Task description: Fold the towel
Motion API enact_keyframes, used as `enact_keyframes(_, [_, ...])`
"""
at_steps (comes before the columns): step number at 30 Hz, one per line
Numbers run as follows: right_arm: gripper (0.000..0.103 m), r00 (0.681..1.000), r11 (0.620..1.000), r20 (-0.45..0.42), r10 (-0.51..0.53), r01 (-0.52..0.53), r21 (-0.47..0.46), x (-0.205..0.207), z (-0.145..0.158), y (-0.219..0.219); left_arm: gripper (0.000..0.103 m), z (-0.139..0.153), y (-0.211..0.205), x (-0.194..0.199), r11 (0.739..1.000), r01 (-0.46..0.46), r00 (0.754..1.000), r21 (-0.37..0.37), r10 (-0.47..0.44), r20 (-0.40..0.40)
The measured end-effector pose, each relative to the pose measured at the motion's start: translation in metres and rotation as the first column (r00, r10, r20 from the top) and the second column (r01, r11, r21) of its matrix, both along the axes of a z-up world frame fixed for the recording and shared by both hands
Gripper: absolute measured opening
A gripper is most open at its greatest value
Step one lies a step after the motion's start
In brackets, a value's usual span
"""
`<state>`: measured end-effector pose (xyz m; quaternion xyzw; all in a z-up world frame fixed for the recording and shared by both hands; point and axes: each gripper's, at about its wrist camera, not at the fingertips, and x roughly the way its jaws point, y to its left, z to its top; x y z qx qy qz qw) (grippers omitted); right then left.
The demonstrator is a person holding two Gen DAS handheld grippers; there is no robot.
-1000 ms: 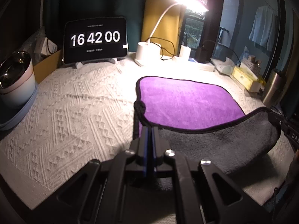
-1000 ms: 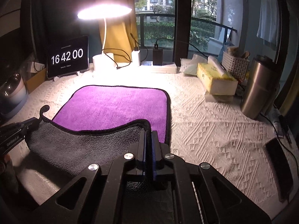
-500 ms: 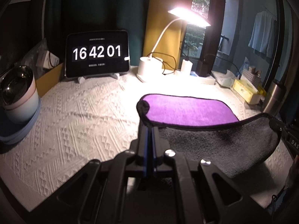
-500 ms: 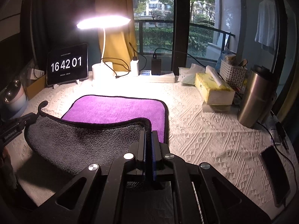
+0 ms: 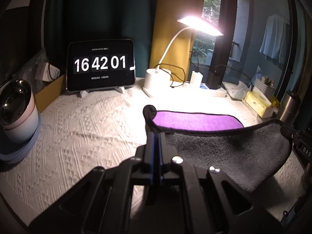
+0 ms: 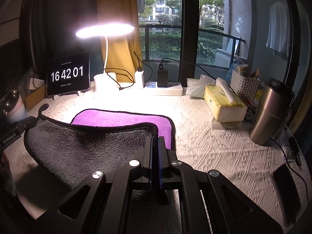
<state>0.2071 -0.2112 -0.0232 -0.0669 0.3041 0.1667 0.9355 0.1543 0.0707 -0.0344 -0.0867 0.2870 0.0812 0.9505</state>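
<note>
- The white textured tablecloth (image 5: 81,132) fills the lower left and centre of the left wrist view and carries everything else.
- The towel (image 6: 91,146) sits centre-left in the right wrist view: its grey underside is lifted toward the camera, and a purple strip lies flat behind it on the cloth.
- My left gripper (image 5: 156,136) is at centre frame, jaws pressed together on the towel's near left corner, at its black hem.
- My right gripper (image 6: 155,138) is at centre frame, jaws clamped on the towel's near right corner; the raised edge sags between my two grippers.
- The steel tumbler (image 6: 270,111) stands upright at the right of the frame.
- The tablet clock (image 5: 100,64), upper left, reads 16 42 01.
- The desk lamp (image 6: 105,31) is lit at upper centre-left.
- The yellow tissue box (image 6: 224,103) lies right of centre, beside the tumbler.
- A phone (image 6: 286,191) lies flat at lower right.
</note>
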Motion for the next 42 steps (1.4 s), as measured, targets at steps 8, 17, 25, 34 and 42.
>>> enact_keyframes(8, [0.005, 1.000, 1.000, 0.001, -0.005, 0.005, -0.001, 0.016, -0.001, -0.001, 0.004, 0.002, 0.001, 0.013, 1.000, 0.002, 1.000, 0.008, -0.002, 0.005])
enact_keyframes(17, [0.005, 1.000, 1.000, 0.003, -0.006, 0.006, -0.003, 0.029, -0.003, 0.000, 0.004, 0.002, 0.004, 0.032, 1.000, 0.004, 1.000, 0.007, -0.005, 0.011])
enact_keyframes(25, [0.005, 1.000, 1.000, 0.003, -0.008, 0.008, -0.008, 0.050, -0.005, 0.003, 0.004, 0.001, 0.006, 0.045, 1.000, 0.005, 1.000, 0.009, -0.005, 0.017])
enact_keyframes(34, [0.005, 1.000, 1.000, 0.004, -0.010, 0.010, -0.018, 0.071, -0.009, 0.008, 0.004, -0.005, 0.010, 0.066, 1.000, 0.002, 1.000, 0.005, -0.003, 0.009])
enact_keyframes(42, [0.005, 1.000, 1.000, 0.004, -0.010, 0.011, -0.025, 0.083, -0.012, 0.011, 0.004, -0.008, 0.012, 0.078, 1.000, 0.003, 1.000, 0.005, -0.003, 0.010])
